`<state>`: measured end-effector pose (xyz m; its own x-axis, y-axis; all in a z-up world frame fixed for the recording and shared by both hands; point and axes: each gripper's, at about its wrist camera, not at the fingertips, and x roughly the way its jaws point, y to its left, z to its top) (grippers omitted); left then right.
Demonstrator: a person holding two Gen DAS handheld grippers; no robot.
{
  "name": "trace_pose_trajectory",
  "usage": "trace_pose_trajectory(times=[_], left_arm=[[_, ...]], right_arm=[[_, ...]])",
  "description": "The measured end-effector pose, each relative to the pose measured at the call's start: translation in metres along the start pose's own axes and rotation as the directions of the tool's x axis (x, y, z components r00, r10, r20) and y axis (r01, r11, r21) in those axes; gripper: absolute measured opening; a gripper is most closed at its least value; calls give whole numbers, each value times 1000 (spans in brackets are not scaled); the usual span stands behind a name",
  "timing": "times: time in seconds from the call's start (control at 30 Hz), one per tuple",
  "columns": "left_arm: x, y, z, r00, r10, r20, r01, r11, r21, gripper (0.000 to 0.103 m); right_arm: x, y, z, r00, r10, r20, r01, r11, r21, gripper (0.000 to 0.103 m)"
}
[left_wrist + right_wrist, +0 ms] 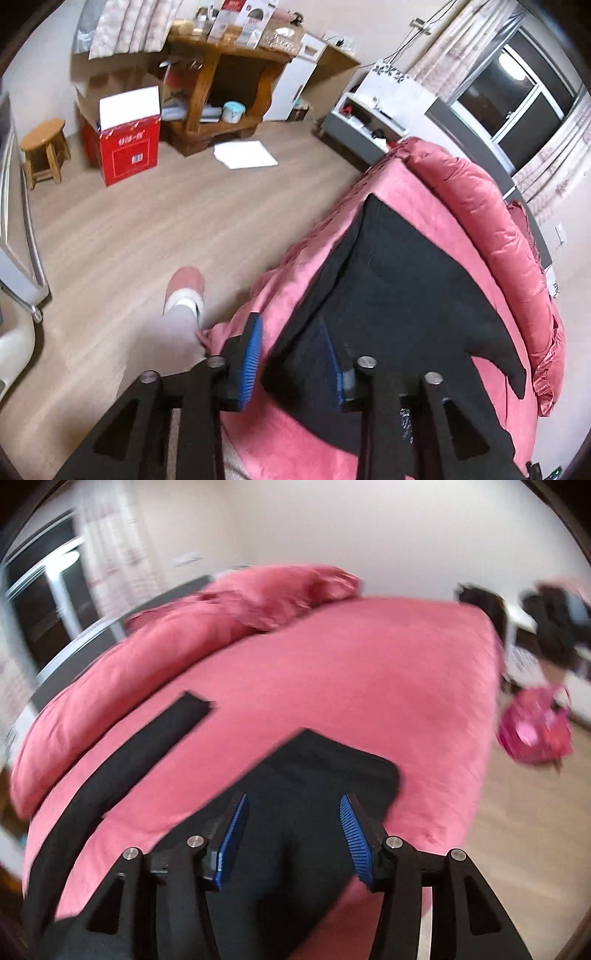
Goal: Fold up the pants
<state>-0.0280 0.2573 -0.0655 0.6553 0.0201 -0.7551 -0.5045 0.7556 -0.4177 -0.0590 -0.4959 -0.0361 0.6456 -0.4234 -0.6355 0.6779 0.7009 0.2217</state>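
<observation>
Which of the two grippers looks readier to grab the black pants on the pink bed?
Probably the left gripper: its open jaws straddle an edge of the black pants on the pink bed. The right gripper is open too, but over flat cloth in a blurred view.

Black pants (399, 280) spread flat on a pink bed (295, 295). Left claw (291, 360), jaws apart, at the pants' near edge. On the floor (147, 229): red box (127, 151), stool (44, 147), paper (245, 155).
</observation>
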Motion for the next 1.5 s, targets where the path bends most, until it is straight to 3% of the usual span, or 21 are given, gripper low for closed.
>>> trace_pose_trajectory(times=[0.13,0.2,0.37,0.47,0.6,0.8,0.97,1.07,1.1,1.13,1.17,1.3,1.4,1.5], left_arm=[[15,-26,-5,997,-66,-45,69,994,79,36],[27,-43,-11,995,-73,-75,84,984,154,41],[59,-81,-18,989,-101,-110,127,956,263,44],[70,-97,-20,991,-82,-110,113,945,307,44],[67,-100,-19,979,-164,-122,193,940,283,45],[75,-68,10,974,-186,-130,201,974,109,46],[66,-20,60,993,-120,-3,120,993,-15,46],[65,-3,101,996,-13,88,17,999,-39,48],[68,-2,113,993,21,115,-17,999,-33,52],[73,-3,124,992,38,123,-36,999,-18,65],[82,-7,132,993,37,113,-37,999,0,71],[134,-34,149,996,-80,-28,82,994,76,72],[183,-58,154,973,-178,-148,187,981,50,72],[224,-76,159,946,-244,-214,248,969,-11,73]], right_arm=[[0,69,-21,981,180,-79,-190,968,-163,52],[4,110,-40,951,268,-153,-298,927,-228,52],[9,189,-89,888,365,-280,-448,824,-346,52],[4,240,-124,855,393,-338,-513,735,-444,52],[-14,281,-159,859,393,-330,-513,649,-562,52],[-12,319,-173,867,401,-297,-492,592,-638,52],[-6,332,-184,871,387,-302,-482,561,-673,52],[3,332,-192,873,372,-316,-483,565,-669,52],[3,332,-193,871,376,-315,-485,566,-667,52],[4,332,-193,870,380,-315,-488,567,-664,53],[5,332,-193,869,380,-317,-490,567,-662,53],[8,332,-196,864,386,-325,-499,565,-657,57],[9,334,-197,861,387,-329,-503,560,-658,60],[10,334,-198,857,392,-335,-511,557,-655,63]])
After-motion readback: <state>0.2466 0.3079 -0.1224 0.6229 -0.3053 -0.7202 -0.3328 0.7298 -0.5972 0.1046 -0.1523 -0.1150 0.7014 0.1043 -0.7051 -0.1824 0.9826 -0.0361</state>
